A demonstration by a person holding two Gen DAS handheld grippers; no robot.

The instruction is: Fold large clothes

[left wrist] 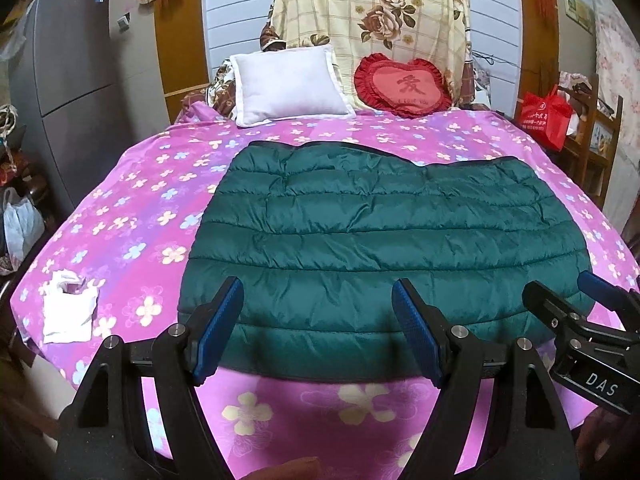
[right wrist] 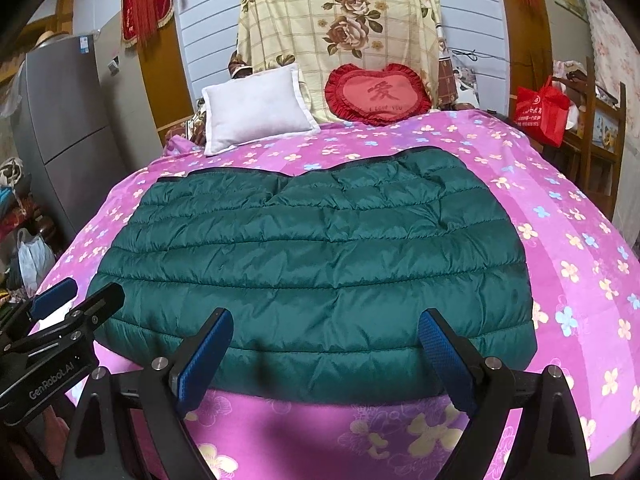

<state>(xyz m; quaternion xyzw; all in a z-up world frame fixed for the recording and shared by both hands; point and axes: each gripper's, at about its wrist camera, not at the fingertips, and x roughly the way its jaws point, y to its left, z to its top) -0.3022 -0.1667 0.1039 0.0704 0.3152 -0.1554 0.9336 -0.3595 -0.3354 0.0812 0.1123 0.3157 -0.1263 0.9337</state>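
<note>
A bed with a pink flowered cover (left wrist: 132,208) fills the middle of the room. At its head lean a white pillow (left wrist: 288,84) and a red heart-shaped cushion (left wrist: 404,86), with a cream rose-print cloth (left wrist: 372,8) draped behind them against a pale panelled wall (left wrist: 236,12). A grey fridge (left wrist: 72,80) stands to the left; a wooden chair (left wrist: 596,136) bearing a red bag (left wrist: 546,114) stands to the right.

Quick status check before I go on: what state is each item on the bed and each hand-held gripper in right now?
Green quilted jacket: flat on the bedspread, already folded into a rectangle.
Left hand-held gripper: open, empty, at the jacket's near edge.
Right hand-held gripper: open, empty, at the near edge.
White pillow: propped upright.
Red heart cushion: propped upright.
White plastic bag: crumpled.
</note>
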